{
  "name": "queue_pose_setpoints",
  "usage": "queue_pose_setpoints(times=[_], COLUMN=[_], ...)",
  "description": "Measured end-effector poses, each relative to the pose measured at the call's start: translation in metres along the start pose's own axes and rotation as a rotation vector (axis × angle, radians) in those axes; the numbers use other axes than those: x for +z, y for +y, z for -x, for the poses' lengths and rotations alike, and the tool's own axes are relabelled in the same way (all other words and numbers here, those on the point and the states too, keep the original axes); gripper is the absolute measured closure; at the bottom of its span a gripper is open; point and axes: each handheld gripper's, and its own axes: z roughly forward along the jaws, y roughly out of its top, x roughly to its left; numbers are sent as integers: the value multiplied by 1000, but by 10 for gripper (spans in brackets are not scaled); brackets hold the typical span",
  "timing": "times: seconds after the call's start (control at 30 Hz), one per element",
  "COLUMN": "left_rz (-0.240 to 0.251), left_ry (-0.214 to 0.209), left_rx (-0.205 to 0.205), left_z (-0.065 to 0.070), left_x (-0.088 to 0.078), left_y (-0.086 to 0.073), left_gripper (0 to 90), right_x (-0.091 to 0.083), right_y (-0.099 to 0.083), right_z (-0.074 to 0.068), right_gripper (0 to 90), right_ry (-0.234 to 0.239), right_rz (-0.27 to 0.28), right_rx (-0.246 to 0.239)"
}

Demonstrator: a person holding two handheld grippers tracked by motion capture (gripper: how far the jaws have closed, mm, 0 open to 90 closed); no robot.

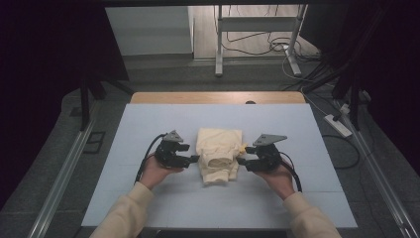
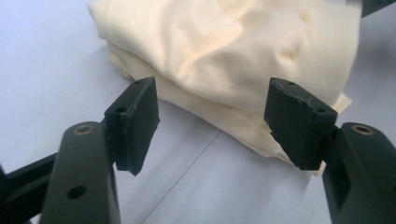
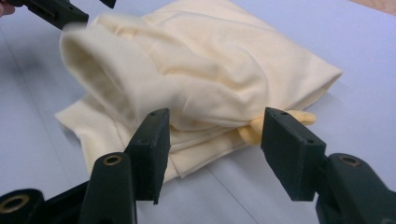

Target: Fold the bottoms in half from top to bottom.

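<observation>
Though unlabelled, folded cream garment [image 1: 218, 153] lies between left tongs [image 1: 194, 158], right tongs [image 1: 240, 160]; both wide, empty.

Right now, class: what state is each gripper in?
Left gripper: open, holding nothing, beside the cloth.
Right gripper: open, holding nothing.

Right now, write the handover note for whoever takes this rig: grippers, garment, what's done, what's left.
Left gripper: open, nothing between its jaws, at the garment's left edge.
Right gripper: open, nothing held, at the garment's right edge.
Cream garment: folded into a compact bundle in the middle of the grey mat, ribbed opening towards the person, a yellow tag poking out on the right.
Done: the fold looks finished and released.
Left: probably only tidying or moving the bundle.
</observation>
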Motion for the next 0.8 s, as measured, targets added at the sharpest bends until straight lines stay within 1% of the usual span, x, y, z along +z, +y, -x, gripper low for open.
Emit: queue_pose_setpoints(times=[0.07, 0.13, 0.3, 0.43, 0.5, 0.6, 0.63, 0.7, 0.8], left_rz=[16, 18, 16, 16, 18, 21, 21, 23, 23], left_ry=[1, 5, 2, 1, 1, 2, 1, 1, 1], left_rx=[-4, -2, 7, 2, 1, -6, -7, -11, -12], left_z=[0, 1, 2, 1, 0, -2, -3, -3, -4], left_x=[-2, -1, 4, 6, 6, 6, 5, 5, 5], left_y=[1, 2, 4, 5, 5, 5, 5, 4, 4], left_gripper=[341, 340, 334, 331, 330, 329, 328, 328, 327], right_x=[-3, -3, -1, 6, 11, 20, 23, 30, 39], right_y=[2, 5, 16, 29, 36, 45, 47, 49, 51], right_z=[1, 1, 0, 0, 0, 0, -1, -1, -6], right_gripper=[435, 444, 522, 580, 627, 743, 772, 828, 885], right_ry=[-1, 4, 12, 43, 57, 72, 76, 104, 113], right_rz=[14, 15, 23, 22, 16, 3, -1, -29, -46], right_rx=[11, 18, 17, 21, 18, 2, -5, -3, -29])
